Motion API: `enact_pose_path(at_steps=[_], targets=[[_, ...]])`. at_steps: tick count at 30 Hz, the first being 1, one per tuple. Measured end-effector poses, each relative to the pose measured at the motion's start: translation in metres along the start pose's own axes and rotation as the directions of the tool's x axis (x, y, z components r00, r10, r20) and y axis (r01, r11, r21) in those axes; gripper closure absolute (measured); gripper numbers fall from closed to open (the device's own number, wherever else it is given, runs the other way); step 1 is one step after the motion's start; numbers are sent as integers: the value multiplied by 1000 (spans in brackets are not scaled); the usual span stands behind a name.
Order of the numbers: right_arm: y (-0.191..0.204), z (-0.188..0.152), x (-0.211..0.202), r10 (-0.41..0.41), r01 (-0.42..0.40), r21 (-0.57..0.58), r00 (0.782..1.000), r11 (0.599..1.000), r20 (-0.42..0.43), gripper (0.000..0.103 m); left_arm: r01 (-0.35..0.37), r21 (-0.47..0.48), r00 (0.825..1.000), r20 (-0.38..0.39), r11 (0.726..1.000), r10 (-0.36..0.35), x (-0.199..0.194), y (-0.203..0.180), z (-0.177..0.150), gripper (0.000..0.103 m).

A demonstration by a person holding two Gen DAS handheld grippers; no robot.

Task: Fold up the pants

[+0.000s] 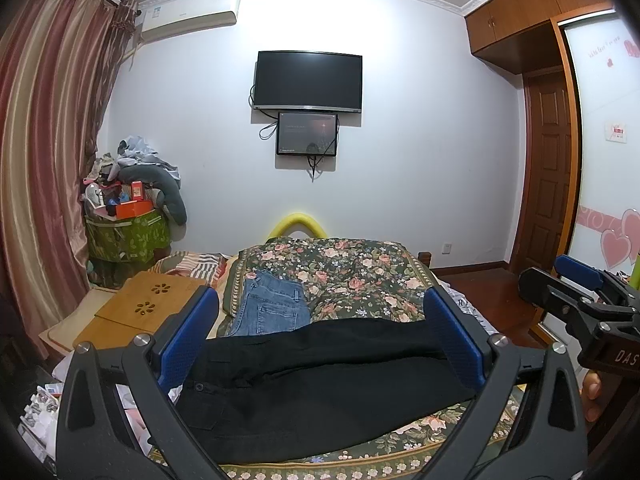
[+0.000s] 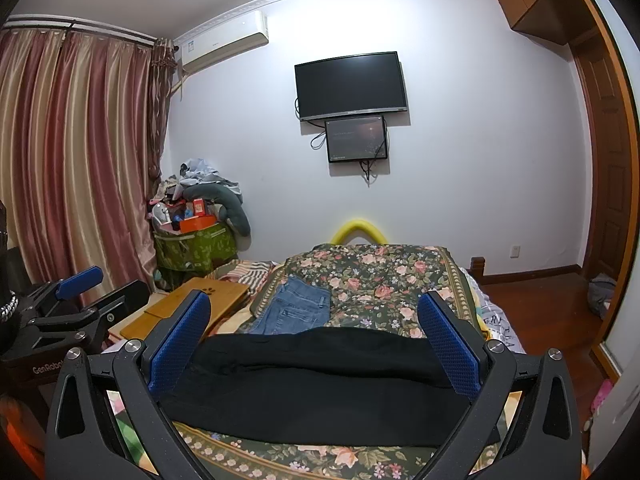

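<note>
Pants first: the black pants (image 1: pixel 320 384) lie flat across the near end of the flowered bedspread (image 1: pixel 352 276), stretched sideways in front of both of your grippers. In the left wrist view you can see a button and a pocket at their left end, so I judge that to be the waist. They look to be doubled lengthwise into one long band, with a soft ridge running along the middle, though the dark cloth hides its layers and I cannot be sure. If so, the crosswise folds are left to do.

Your left gripper (image 1: pixel 320 340) is spread wide and holds nothing; its blue pads (image 1: pixel 188 340) frame the pants without touching them, as far as the view shows. Your right gripper (image 2: pixel 316 344) is just as wide and just as empty, hovering above the same garment.

Beyond the black pants, toward the wall, a folded pair of blue jeans (image 1: pixel 272 308) rests on the bedspread, seemingly finished. Left of the jeans sits a wooden lap desk (image 1: pixel 148 304) on a striped cover. Farther from the black pants, past the bed's foot, a yellow padded arch (image 1: pixel 298 224) stands against the white wall, with a dark television (image 1: pixel 308 80) and a smaller screen (image 1: pixel 307 134) mounted above. A heaped green basket (image 1: pixel 128 236) fills the corner beside striped curtains (image 1: pixel 44 140).
</note>
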State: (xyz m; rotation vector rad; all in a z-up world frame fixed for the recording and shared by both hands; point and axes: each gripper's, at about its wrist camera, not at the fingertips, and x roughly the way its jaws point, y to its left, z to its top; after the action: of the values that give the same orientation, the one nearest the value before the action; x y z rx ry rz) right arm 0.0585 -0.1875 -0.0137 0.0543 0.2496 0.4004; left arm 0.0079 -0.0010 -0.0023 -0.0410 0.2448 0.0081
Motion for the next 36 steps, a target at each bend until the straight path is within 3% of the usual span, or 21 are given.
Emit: enact_pose_path(at_steps=[26, 36], targets=[[-2, 3, 3, -4, 4, -7, 1000, 1000, -13, 0, 4, -20, 1000, -6, 1000, -4, 6, 7, 1, 0], [-7, 3, 27, -9, 8, -19, 999, 1000, -43, 0, 9, -30, 999, -31, 1000, -9, 40, 20, 4, 0]])
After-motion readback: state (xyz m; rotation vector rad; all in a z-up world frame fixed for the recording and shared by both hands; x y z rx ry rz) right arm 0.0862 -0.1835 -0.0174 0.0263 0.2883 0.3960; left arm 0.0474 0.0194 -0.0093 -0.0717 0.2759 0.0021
